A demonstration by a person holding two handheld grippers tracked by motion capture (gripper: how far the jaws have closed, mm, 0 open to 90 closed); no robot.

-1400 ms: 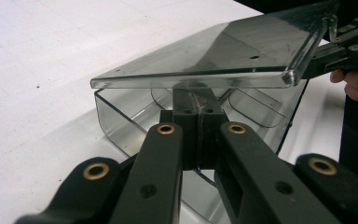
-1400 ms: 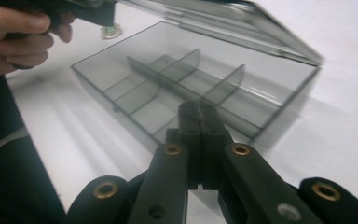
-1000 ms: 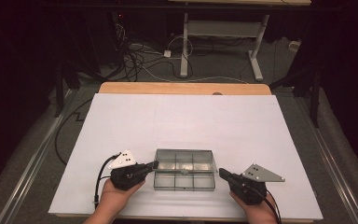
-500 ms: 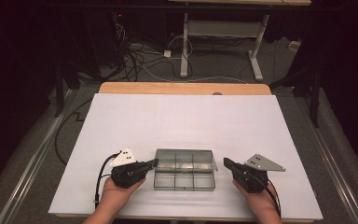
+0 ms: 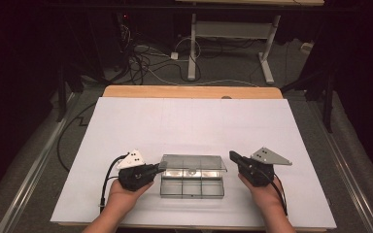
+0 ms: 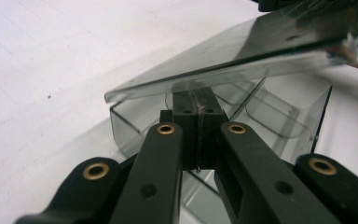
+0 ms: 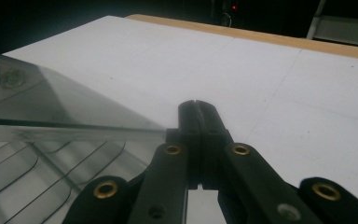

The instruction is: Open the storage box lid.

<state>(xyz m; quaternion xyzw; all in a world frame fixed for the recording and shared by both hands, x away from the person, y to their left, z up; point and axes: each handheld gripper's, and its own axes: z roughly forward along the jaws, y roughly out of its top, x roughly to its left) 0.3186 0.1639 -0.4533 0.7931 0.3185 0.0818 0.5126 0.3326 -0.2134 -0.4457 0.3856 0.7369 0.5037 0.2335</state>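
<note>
1. Step in hand, as judged: opening the clear compartment box (image 5: 192, 182), which sits on the white table (image 5: 189, 126) near the front edge, about midway between the left and right edges. Its hinged lid (image 5: 193, 164) is raised partway and tilted.

2. Left gripper (image 5: 154, 169): jaws drawn together on a thin clear edge at the box's left end. In the left gripper view the left gripper (image 6: 198, 135) has the clear wall pinched between its tips, under the lifted lid (image 6: 242, 51). Judged to be steadying the box.

3. Right gripper (image 5: 234, 157): at the box's right end, by the lid's corner. In the right gripper view the right gripper (image 7: 198, 116) has its jaws closed flat against each other with nothing between them; the lid edge (image 7: 74, 128) lies just beside the tips, and I cannot tell if it touches them.

4. Next move, as judged: the lid must swing further back over its hinge, so the right gripper needs to push up under the free edge while the left keeps the base from sliding.

5. Compartments appear empty.

6. Surroundings: bare table all round the box; wooden strip (image 5: 189, 91) along the far edge; cables on the floor beyond. Nothing obstructs the lid's swing.
</note>
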